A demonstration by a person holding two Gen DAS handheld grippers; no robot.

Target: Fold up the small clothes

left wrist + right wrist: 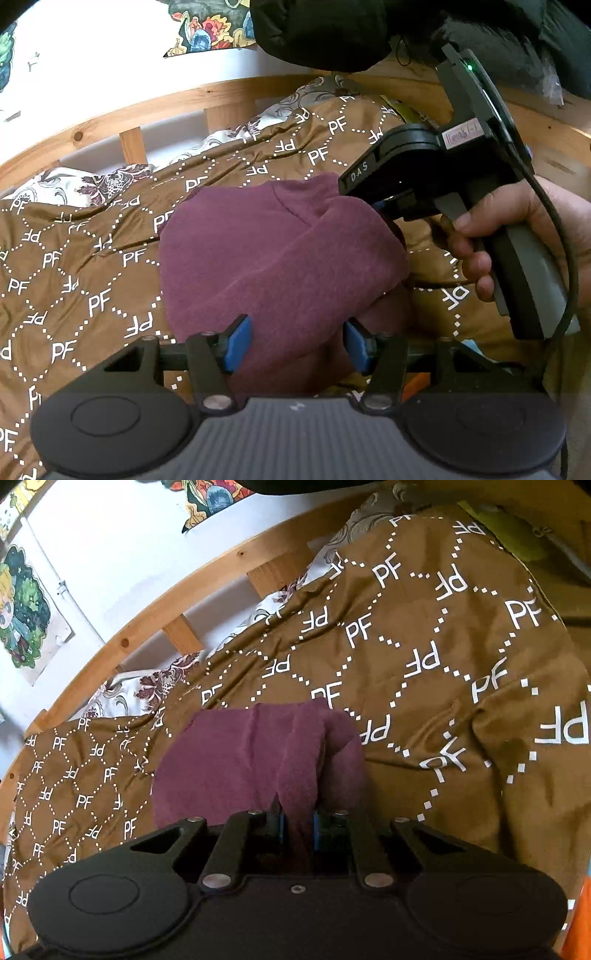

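From the left wrist camera, the left gripper hangs with its 2 blue pads spread wide, holding nothing, low over the near edge of a maroon garment. The garment lies partly folded on a brown bedspread printed with white "PF" letters, and a wooden bed rail runs behind it. At the garment's right side the right gripper reaches in, held by the person's right hand; its tips are buried in the cloth. From the right wrist camera, the right gripper has its 2 blue pads drawn close together, pinching a raised fold of the maroon garment between them. The rest of the garment spreads left and forward over the brown bedspread, below the wooden bed rail.
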